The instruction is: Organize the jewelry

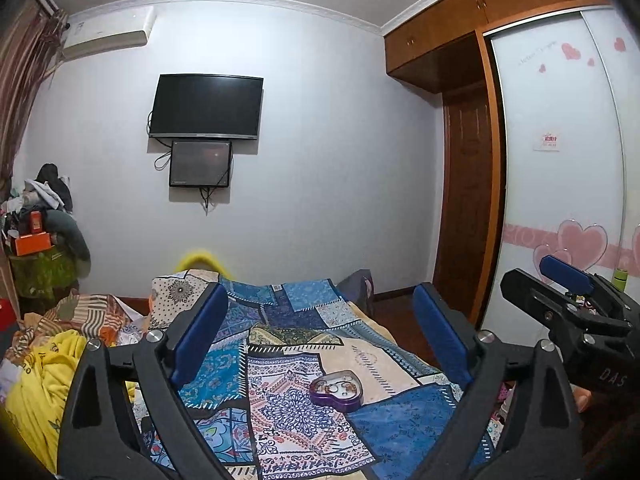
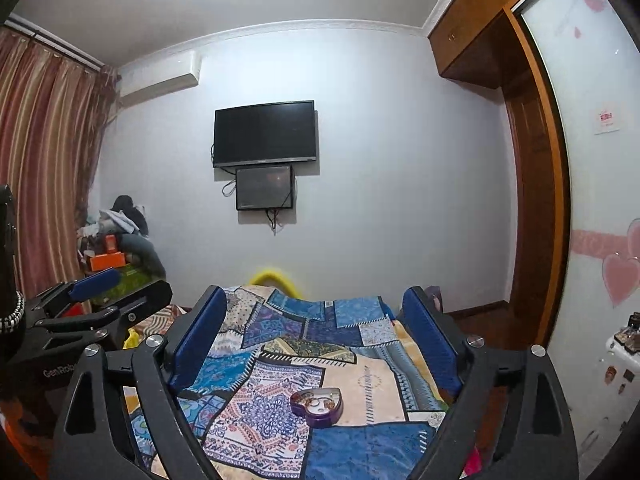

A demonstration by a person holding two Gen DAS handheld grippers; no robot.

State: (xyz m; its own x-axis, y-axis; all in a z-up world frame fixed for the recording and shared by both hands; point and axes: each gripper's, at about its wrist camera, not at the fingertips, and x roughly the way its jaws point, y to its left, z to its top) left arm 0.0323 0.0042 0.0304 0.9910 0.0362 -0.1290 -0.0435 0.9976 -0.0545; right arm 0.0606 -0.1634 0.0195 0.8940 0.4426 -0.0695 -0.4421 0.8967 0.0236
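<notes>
From the left wrist, the left gripper (image 1: 320, 344) is hovering above the bed (image 1: 384, 364) with its fingers (image 1: 200, 340) spread wide and nothing between them. The purple heart-shaped jewelry box (image 1: 337, 391) is lying on the patchwork bedspread, ahead of and below the fingers, somewhat nearer the right one and touching neither. Several small pieces are showing inside it, too small to tell apart. The right gripper (image 1: 568, 280) is reaching in from beyond the right finger.

From the right wrist, the right gripper (image 2: 316, 340) is likewise holding its fingers (image 2: 430, 340) spread and empty. The jewelry box (image 2: 317, 401) is sitting ahead and below, roughly midway between them, clear of both. The left gripper (image 2: 96, 280) is showing out past the left finger.

Judging from this, the pieces are lying in the box and both hands are standing clear of it, so the sorting step looks finished or paused. No lid is showing. Any further move calls for lowering one gripper to the box and closing gently on a small, light thing that could skid on soft cloth.
</notes>
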